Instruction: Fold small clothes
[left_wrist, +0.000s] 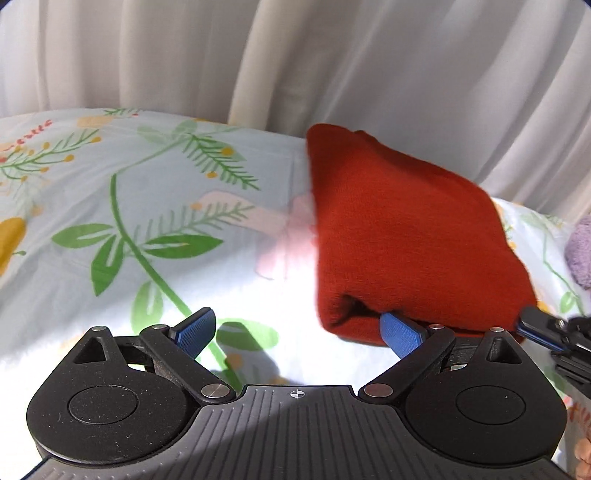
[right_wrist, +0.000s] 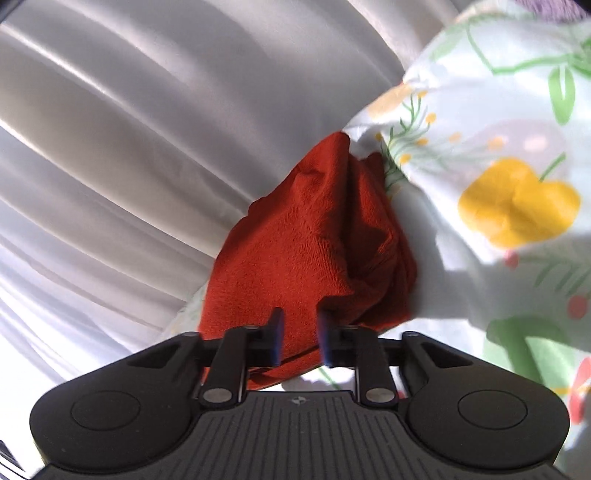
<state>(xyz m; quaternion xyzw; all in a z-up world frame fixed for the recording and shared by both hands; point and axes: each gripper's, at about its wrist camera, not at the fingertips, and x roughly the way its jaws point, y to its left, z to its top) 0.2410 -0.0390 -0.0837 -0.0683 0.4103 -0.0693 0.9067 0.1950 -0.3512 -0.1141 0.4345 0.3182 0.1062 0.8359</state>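
A folded red knit cloth lies on the floral bedsheet, right of centre in the left wrist view. My left gripper is open wide, and its right pad touches the cloth's near edge while its left pad stands over bare sheet. At the cloth's near right corner is my right gripper. In the right wrist view the right gripper has its jaws close together, and the red cloth fills the narrow gap between them and bunches up ahead.
White pleated curtains hang right behind the bed's far edge, and the curtains also fill the left of the right wrist view. A purple knitted item lies at the far right on the sheet.
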